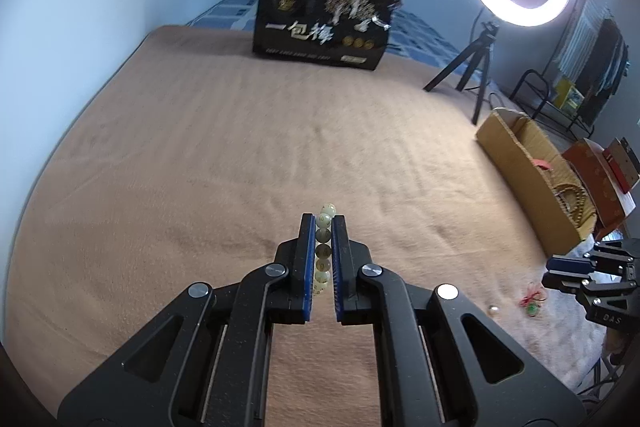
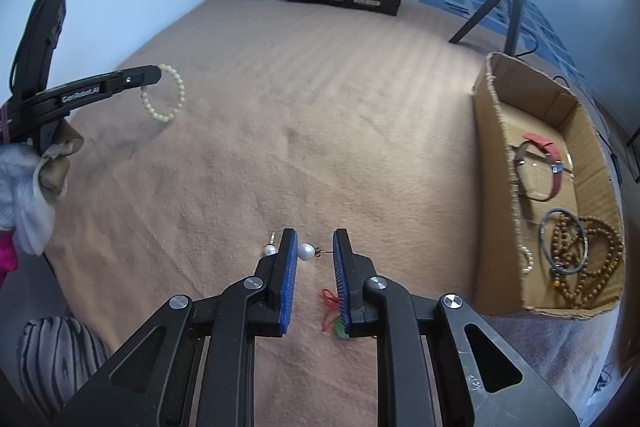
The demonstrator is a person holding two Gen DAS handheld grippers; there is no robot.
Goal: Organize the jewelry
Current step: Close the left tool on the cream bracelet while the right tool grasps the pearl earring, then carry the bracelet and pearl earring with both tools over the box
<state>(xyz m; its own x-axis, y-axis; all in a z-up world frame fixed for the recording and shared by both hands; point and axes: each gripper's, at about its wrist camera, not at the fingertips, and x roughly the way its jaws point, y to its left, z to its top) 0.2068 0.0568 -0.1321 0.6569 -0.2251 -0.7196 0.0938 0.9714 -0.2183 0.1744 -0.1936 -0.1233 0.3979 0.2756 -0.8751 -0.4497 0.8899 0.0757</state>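
Between the right gripper's [image 2: 314, 255] parted fingers lies a pearl stud [image 2: 305, 251], post pointing to 3 o'clock (across the gap). At 2 o'clock sits the box [image 2: 496, 163]. At 10 o'clock, the left gripper [image 1: 324, 227] pinches a bracelet [image 2: 166, 95] aloft.

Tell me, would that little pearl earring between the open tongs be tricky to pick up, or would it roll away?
Probably fiddly. The pearl earring is round and glossy, so it may slip or roll if the right tongs nudge it. Its thin post, sticking out sideways, likely stops it rolling far. The soft brown blanket should also damp any roll. It looks very light.
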